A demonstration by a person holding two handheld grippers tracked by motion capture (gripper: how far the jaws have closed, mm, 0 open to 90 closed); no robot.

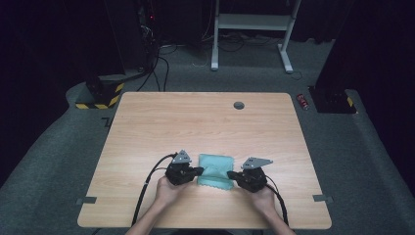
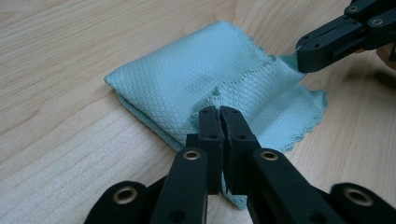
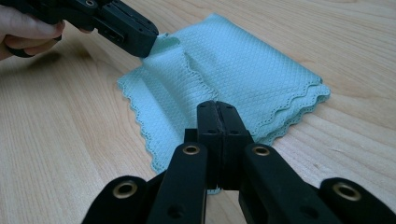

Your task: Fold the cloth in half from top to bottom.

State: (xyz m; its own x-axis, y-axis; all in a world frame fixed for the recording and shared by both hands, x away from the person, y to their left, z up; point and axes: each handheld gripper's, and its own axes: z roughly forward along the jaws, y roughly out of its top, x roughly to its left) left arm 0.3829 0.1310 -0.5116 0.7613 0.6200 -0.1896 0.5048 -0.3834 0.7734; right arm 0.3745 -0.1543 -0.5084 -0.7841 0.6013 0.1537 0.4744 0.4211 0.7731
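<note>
- No text, label, brand, number or sign can be read in any of the three views.
- A small red can [image 1: 303, 101] lies on the floor at about 2 o'clock from the table [image 1: 147, 127]; any print on it is too small to make out.

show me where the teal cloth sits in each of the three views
High view: the teal cloth lies low at centre on the table, between the left tongs and right tongs.
Left gripper view: cloth upper centre, beyond the shut jaws.
Right gripper view: cloth upper centre-right.
Shared landmark: its scalloped edge.
</note>
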